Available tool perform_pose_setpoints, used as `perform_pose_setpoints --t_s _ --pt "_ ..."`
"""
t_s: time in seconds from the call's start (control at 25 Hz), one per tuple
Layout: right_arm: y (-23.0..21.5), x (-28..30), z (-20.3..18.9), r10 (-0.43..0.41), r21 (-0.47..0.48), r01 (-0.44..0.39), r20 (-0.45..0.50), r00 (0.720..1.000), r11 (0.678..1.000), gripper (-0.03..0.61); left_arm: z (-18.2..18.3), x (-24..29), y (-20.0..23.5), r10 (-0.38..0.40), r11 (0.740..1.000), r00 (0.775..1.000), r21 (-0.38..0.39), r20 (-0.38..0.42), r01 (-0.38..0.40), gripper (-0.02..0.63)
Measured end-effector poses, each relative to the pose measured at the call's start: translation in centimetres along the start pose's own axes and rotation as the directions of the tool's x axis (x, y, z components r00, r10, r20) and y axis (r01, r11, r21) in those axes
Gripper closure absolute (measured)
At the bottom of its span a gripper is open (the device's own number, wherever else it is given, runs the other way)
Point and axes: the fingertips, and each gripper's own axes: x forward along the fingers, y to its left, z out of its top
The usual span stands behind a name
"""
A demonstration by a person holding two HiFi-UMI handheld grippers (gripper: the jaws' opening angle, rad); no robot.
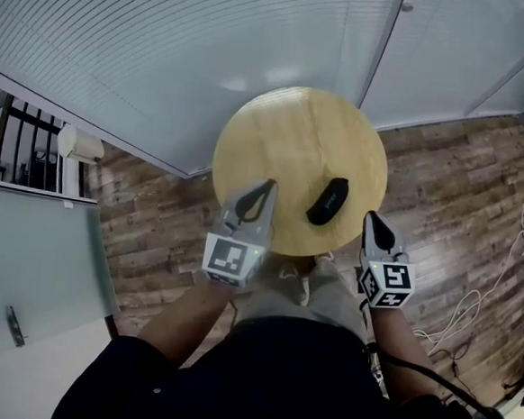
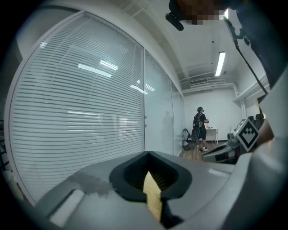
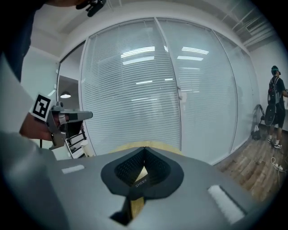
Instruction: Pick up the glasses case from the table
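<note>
Positions are read on a clock face from above, with 12 o'clock away from the person.

Far left, at 8 o'clock of the table: a grey door (image 1: pixel 45 268) with a lever handle (image 1: pixel 14 325). Above it stands a black rack (image 1: pixel 23 145). A glass wall with lowered blinds (image 1: pixel 166 52) runs behind the table, from 9 o'clock round to 1 o'clock.

Round wooden table (image 1: pixel 295 130): it stands on a plank floor (image 1: pixel 445 182), directly ahead of the person.

Left gripper (image 1: pixel 268 186): the tip is over the table top, at 7 o'clock of the table's centre. The jaws are closed tip to tip with nothing between them; only the table's wood shows through the gap behind the tips. The left marker cube (image 1: pixel 232 258) sits nearer the person, off the table.

Glasses case (image 1: pixel 328 202): black and oblong, it lies flat on the table top at 4 o'clock of the centre, near the rim. Its long axis runs from 7 to 1 o'clock. It lies between the two grippers, at 3 o'clock of the left tip and 9 o'clock of the right tip, touching neither.

Right gripper (image 1: pixel 371 218): the tip is at the table's rim, at 4 o'clock. The jaws are closed and empty. The right marker cube (image 1: pixel 387 284) sits behind it.

Far right: loose white cables (image 1: pixel 501 268) lie on the floor at 3 o'clock. A second person (image 3: pixel 276 105) stands well off down the room.
</note>
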Motion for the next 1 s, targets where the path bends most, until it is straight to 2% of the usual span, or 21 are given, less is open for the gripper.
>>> perform_pose_setpoints --t_s 0.2,0.4,0.48,0.52,0.6,0.76,0.88,1.0 --pt "-1.5 4.7 -3.0 0.036 0.053 -0.032 -0.064 0.997 0.998 0.569 -2.2 3.0 0.9 0.026 1.0 0.999 -0.009 -0.033 -0.026 0.609" --pt "-3.7 9.3 -6.9 0.004 0.15 0.014 -0.118 0.993 0.989 0.569 -6.0 5.1 2.2 0.064 0.995 0.992 -0.07 -0.104 -0.072 0.609" --pt "-3.7 11.0 -8.8 0.027 0.182 0.001 -0.152 0.988 0.983 0.567 -7.4 6.0 2.6 0.068 0.992 0.99 -0.093 -0.125 -0.08 0.609" --pt "-3.5 11.7 -9.8 0.05 0.197 -0.016 -0.171 0.984 0.98 0.528 -8.1 6.4 2.6 0.067 0.992 0.988 -0.096 -0.138 -0.08 0.609" --pt "-3.4 12.7 -11.5 0.087 0.224 -0.039 -0.205 0.975 0.974 0.366 -9.6 7.3 2.4 0.062 0.992 0.985 -0.097 -0.159 -0.078 0.609" --pt "-3.8 14.5 -13.9 0.13 0.297 -0.053 -0.243 0.961 0.953 0.3 -12.2 9.3 2.7 0.065 0.99 0.98 -0.109 -0.186 -0.087 0.609" --pt "-3.0 15.8 -15.7 0.196 0.397 -0.081 -0.259 0.946 0.914 0.221 -13.4 10.4 2.5 0.053 0.99 0.978 -0.119 -0.202 -0.078 0.609" --pt "-3.0 16.8 -17.6 0.197 0.466 -0.037 -0.298 0.934 0.884 0.198 -14.0 11.0 2.0 0.035 0.991 0.978 -0.116 -0.205 -0.06 0.609"
